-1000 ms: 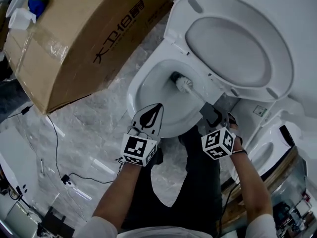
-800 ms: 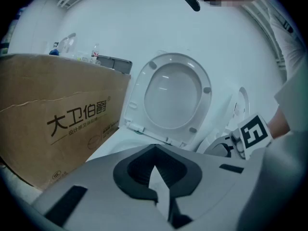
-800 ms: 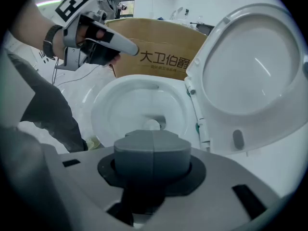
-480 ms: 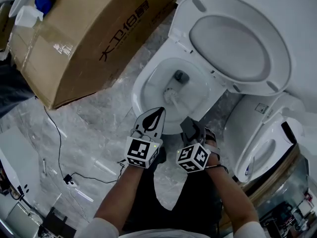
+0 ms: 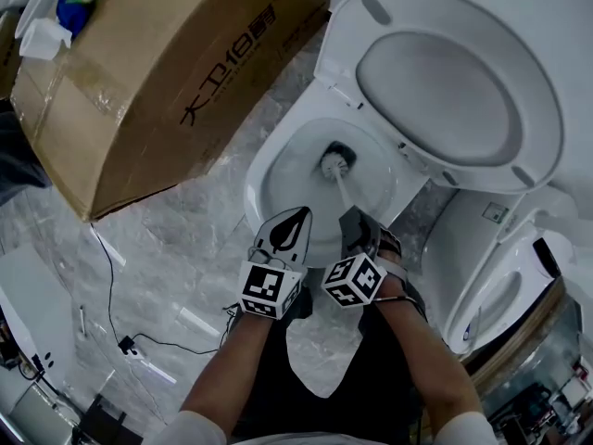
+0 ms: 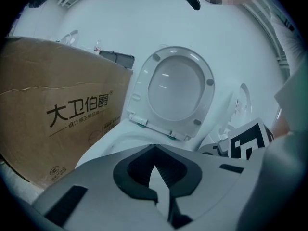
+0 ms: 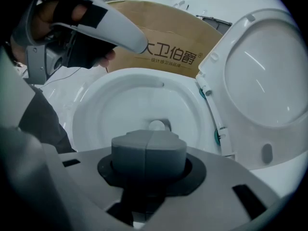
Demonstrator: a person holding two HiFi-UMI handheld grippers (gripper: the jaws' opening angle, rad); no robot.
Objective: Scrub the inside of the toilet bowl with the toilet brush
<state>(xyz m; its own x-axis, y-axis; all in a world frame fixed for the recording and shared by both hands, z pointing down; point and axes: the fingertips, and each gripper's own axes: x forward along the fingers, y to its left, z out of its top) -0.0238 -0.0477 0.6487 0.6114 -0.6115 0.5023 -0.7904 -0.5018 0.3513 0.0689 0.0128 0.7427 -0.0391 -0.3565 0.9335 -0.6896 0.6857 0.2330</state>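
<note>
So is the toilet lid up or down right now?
Up: the lid stands raised behind the bowl, whose inside shows, with the brush in it.

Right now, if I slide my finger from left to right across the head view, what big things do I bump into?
Cardboard box → toilet bowl → raised lid → second white toilet at the far right.
</note>
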